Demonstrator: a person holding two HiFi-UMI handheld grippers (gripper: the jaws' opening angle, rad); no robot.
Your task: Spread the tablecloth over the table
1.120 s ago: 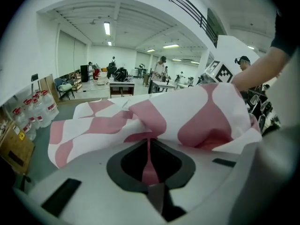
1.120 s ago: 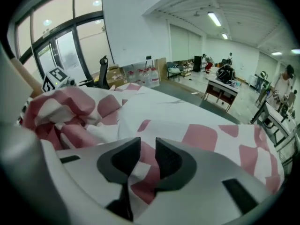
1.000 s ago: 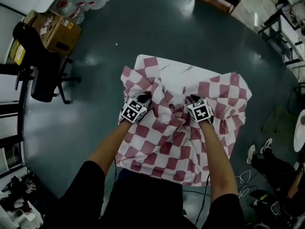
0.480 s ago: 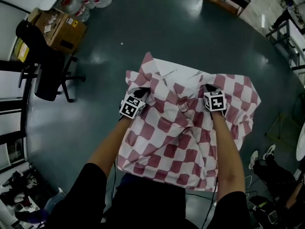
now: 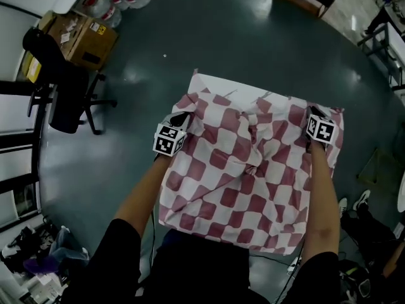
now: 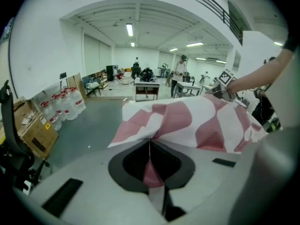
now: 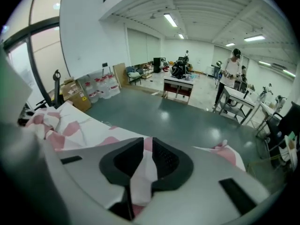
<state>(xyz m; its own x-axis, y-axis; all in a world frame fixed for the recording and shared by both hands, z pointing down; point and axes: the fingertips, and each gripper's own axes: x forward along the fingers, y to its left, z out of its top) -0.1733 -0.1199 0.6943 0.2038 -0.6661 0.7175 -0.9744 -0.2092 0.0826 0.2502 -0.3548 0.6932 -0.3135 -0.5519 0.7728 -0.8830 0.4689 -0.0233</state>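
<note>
A red and white checked tablecloth [image 5: 247,176] lies over a white table [image 5: 218,86]. It covers most of the top. It is wrinkled in the middle, and a strip of the table shows bare at the far side.

The left gripper [image 5: 180,119] is at the far left edge of the cloth. Its jaws are pressed tight together, with a fold of the cloth pinched between them.

The right gripper [image 5: 314,111] is at the far right corner, well apart from the left one. It pinches a fold of the cloth too, and its jaws have just been opening a little.

The table stands on a dark green floor [image 5: 253,37]. A black chair [image 5: 60,87] and brown boxes [image 5: 79,37] are off to the left.
</note>
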